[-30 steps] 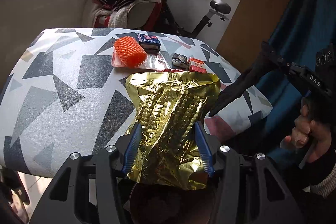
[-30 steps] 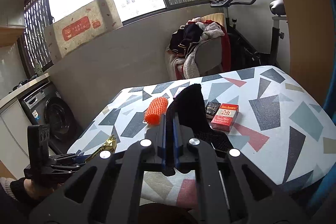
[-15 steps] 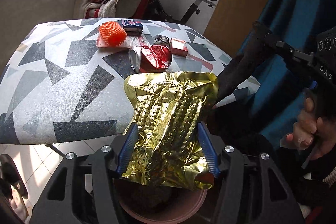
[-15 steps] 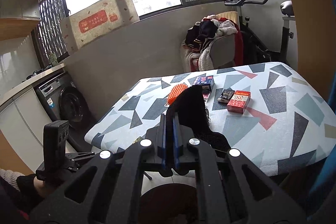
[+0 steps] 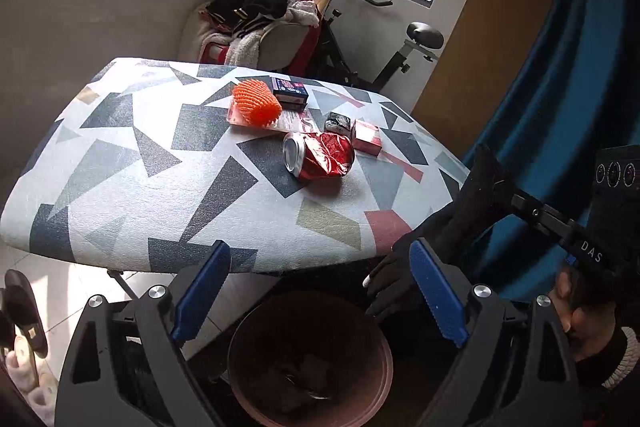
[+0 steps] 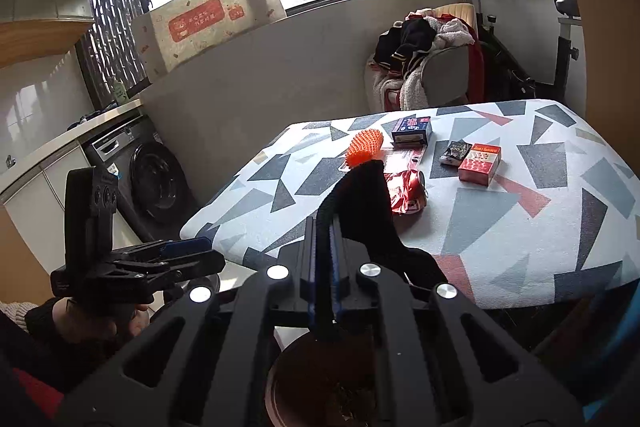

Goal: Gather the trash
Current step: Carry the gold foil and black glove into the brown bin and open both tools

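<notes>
My left gripper [image 5: 316, 291] is open and empty above a brown trash bin [image 5: 310, 363] on the floor by the table's near edge. My right gripper [image 6: 325, 227] is shut on a black sock [image 6: 366, 203], held over the bin [image 6: 320, 383]; the sock also shows in the left wrist view [image 5: 460, 219]. On the patterned table [image 5: 120, 187] lie a crushed red can [image 5: 320, 155], an orange foam net [image 5: 256, 103], a dark blue box [image 5: 289, 91], a red box [image 5: 367, 135] and a small black wrapper [image 5: 338, 123].
A chair piled with clothes [image 5: 260, 23] and an exercise bike [image 5: 380, 39] stand behind the table. A washing machine [image 6: 148, 179] is at the left. A blue curtain [image 5: 560, 87] hangs at the right. Slippers [image 5: 24, 311] lie on the floor.
My left gripper opened and the gold foil bag dropped out of it, no longer in view. Both grippers drew back from the table to above the bin.
</notes>
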